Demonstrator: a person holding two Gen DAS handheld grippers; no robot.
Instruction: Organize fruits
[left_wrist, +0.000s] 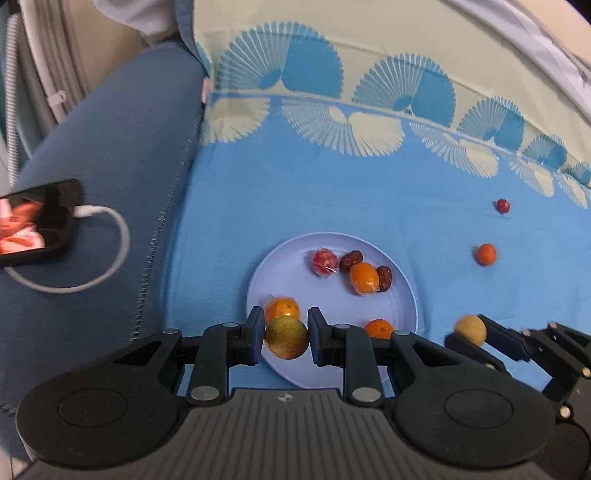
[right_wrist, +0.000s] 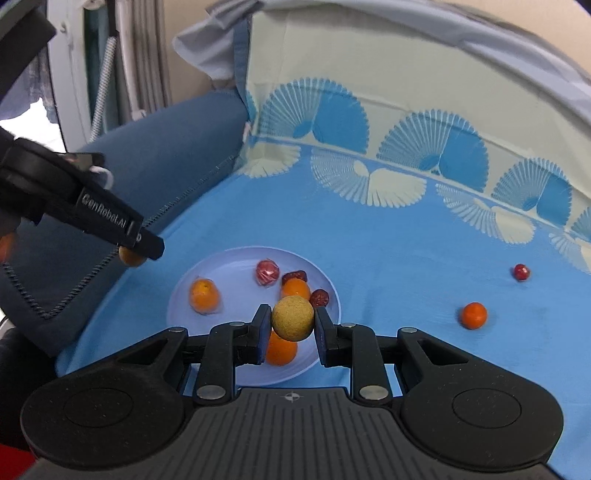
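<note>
Left wrist view is showing the left gripper (left_wrist: 286, 338) pinching a greenish-yellow fruit (left_wrist: 286, 338) above the plate's (left_wrist: 332, 242) near edge, while the right gripper (right_wrist: 290, 319) is clamping a tan round fruit (right_wrist: 293, 318) over the same plate. Both should be lowering into bare spots before letting go, since the 5 fruits inside may roll. 2 more are lying loose on the blue cloth (left_wrist: 369, 192).

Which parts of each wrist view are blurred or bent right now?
Left wrist view: phone and yellow fruit in the right hand-held gripper smear; cloth border bows. Right wrist view: left hand-held gripper soft, plate fairly sharp.
</note>
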